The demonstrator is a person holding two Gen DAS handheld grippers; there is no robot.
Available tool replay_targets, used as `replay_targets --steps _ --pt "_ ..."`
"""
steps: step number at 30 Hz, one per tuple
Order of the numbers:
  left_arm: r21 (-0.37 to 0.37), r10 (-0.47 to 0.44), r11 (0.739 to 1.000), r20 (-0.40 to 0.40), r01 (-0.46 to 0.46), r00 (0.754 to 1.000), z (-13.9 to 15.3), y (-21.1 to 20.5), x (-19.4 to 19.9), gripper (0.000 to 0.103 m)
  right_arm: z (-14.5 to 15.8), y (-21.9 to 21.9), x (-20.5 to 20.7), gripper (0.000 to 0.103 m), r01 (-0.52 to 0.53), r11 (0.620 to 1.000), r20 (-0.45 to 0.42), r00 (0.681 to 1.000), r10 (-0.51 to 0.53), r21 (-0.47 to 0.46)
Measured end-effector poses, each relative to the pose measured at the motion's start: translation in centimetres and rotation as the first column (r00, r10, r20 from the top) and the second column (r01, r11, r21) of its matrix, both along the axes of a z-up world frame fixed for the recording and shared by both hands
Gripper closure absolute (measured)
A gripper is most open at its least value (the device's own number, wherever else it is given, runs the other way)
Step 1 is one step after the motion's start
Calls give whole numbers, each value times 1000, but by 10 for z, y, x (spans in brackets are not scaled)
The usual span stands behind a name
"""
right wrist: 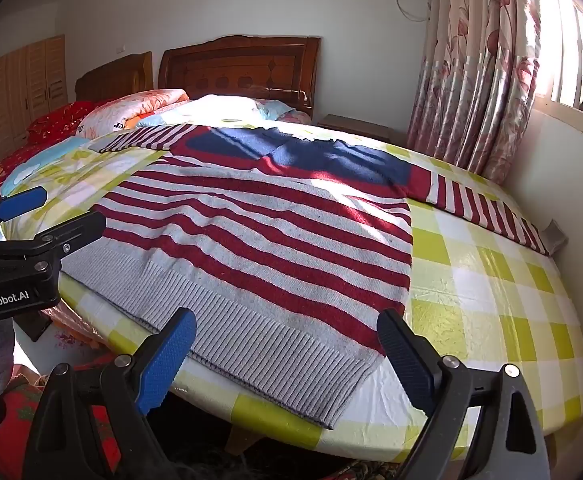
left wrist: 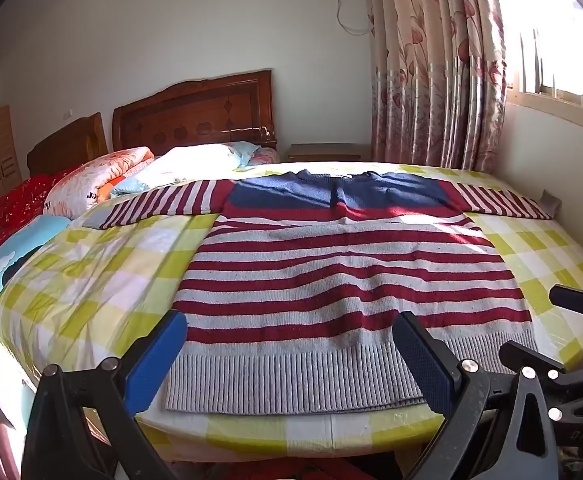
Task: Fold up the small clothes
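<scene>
Knitwear is the whole concern: a striped sweater (left wrist: 343,276) lies flat and face-down or face-up (I cannot tell which) on the bed's checked sheet (left wrist: 91,276), grey ribbed hem (right wrist: 275,344) toward the cameras, navy shoulder panel (left wrist: 331,194) at the far end, both striped sleeves spread sideways. No fold looks begun yet.

The hem reaches almost to the near edge of the bed, and in the right wrist view its corner sits just beside that edge. A pull toward the person, rather than a lift and carry over, would likely drag the sweater off the mattress. The knit looks loose and heavy, so a pinch on one layer only, or on hem plus sheet together, could lift the bedding or leave a crooked crease.

The left gripper (left wrist: 291,356) hangs above the hem with its fingers wide apart and nothing between the pads; the right gripper (right wrist: 287,356) is likewise spread to its fullest over the hem's right corner, holding nothing. They hover near one another, so crossing paths could knock them together.

The right sleeve (right wrist: 491,216) runs out to the wall side of the bed; a hasty fold may leave it trailing there. Strong sun from the window (left wrist: 563,40) throws hard shadows that could hide the sweater's edges.
</scene>
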State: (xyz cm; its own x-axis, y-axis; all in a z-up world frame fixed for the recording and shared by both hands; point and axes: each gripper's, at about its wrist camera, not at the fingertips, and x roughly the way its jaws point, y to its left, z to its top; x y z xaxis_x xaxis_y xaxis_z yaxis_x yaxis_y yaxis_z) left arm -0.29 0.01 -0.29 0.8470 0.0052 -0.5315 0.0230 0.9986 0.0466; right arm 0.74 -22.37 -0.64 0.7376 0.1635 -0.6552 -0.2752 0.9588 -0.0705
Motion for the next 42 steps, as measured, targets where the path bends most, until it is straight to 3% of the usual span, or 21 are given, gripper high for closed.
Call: replay_targets --steps 42 --pt "-1 -2 1000 -13 2 1000 -3 0 2 0 -4 -3 1 9 2 1000 -9 1000 -2 2"
